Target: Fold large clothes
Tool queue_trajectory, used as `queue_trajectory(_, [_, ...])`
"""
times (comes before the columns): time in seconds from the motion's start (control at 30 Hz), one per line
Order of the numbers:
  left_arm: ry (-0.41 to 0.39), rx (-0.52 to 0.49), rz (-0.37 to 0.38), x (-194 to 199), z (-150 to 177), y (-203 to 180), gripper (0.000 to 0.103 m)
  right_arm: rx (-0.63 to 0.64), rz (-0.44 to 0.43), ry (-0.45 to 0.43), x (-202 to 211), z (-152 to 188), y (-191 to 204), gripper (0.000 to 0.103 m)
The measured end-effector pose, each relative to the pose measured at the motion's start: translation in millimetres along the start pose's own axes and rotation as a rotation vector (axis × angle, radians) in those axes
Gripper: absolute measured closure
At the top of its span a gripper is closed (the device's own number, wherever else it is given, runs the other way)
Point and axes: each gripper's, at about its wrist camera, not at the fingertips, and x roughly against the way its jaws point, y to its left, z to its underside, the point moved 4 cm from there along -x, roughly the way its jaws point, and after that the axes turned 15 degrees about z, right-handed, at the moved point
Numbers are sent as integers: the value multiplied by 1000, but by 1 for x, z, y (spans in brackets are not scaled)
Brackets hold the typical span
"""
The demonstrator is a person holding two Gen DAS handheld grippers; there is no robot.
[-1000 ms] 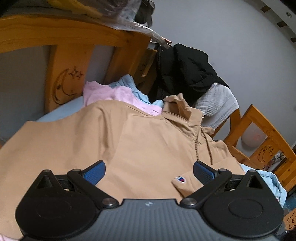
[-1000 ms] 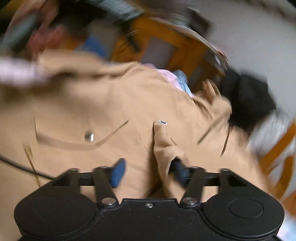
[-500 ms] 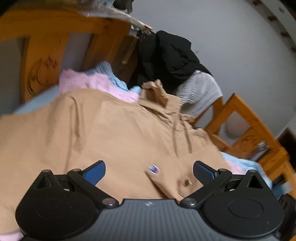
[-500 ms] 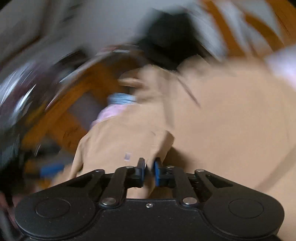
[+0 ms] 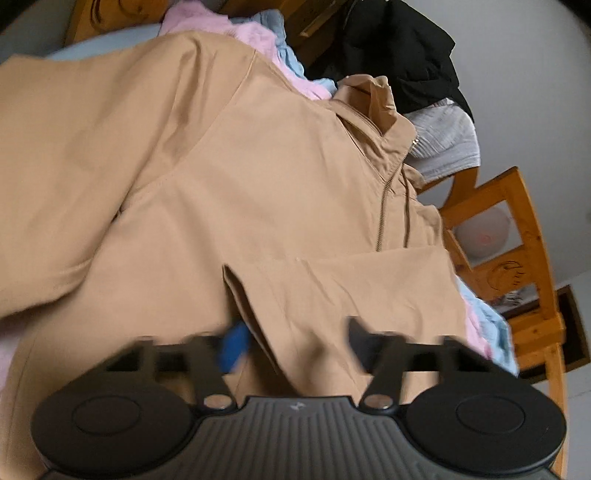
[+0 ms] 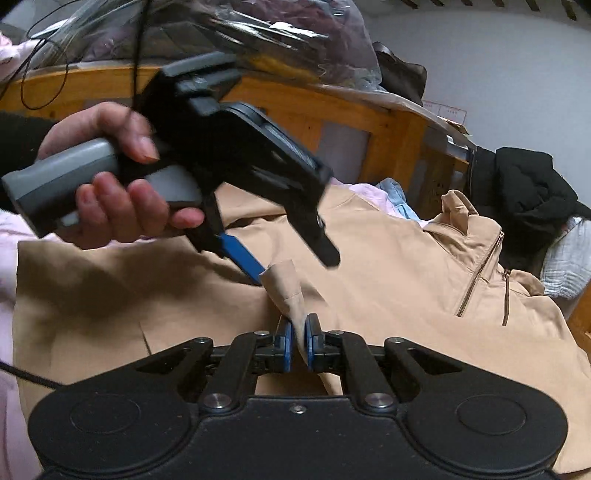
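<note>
Both claws: right claw [image 6: 298, 343] pinches jacket [image 6: 388, 266] cuff; left claw [image 5: 295, 343] closing.

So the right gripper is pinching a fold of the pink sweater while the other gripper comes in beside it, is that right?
Not quite. The right gripper is pinching a fold of the tan jacket, not the pink sweater, as the right wrist view shows. The pink clothing lies behind the jacket, untouched. The rest holds: the left gripper comes in beside that fold, its jaws just closing around it.
</note>
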Motion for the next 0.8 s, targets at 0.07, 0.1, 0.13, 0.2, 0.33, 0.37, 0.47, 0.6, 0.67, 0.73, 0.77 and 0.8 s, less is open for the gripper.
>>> queue_trajectory(0.07, [-17, -55, -101, -1, -2, -5, 102, 3, -9, 16, 6, 9, 0, 78])
queue_trajectory(0.1, [-32, -81, -95, 2, -3, -9, 103, 7, -11, 24, 10, 11, -1, 63])
queue_trajectory(0.13, [-62, -107, -68, 6, -4, -15, 103, 15, -5, 28, 10, 18, -4, 55])
queue_trajectory(0.2, [-122, -213, -29, 17, -5, -31, 103, 30, 47, 42, 18, 28, -21, 41])
queue_trajectory(0.33, [-242, -422, -103, 36, -12, -53, 103, -22, 263, 125, 18, 47, -95, 23])
queue_trajectory(0.37, [-263, -429, -131, 39, -15, -52, 103, -68, 323, 154, 17, 51, -121, 23])
queue_trajectory(0.47, [-263, -420, -202, 41, -21, -39, 103, -282, 434, 239, 5, 64, -201, 23])
queue_trajectory(0.6, [-250, -386, -240, 41, -18, -25, 103, -627, 412, 360, -35, 89, -286, 23])
queue_trajectory(0.67, [-246, -381, -256, 39, -13, -22, 103, -805, 353, 376, -56, 102, -314, 23])
queue_trajectory(0.73, [-240, -384, -269, 39, -11, -21, 103, -945, 280, 388, -78, 111, -333, 23])
queue_trajectory(0.77, [-240, -388, -271, 40, -11, -21, 103, -969, 266, 385, -89, 109, -337, 26])
queue_trajectory(0.8, [-241, -393, -273, 40, -11, -23, 103, -970, 261, 383, -98, 109, -340, 38])
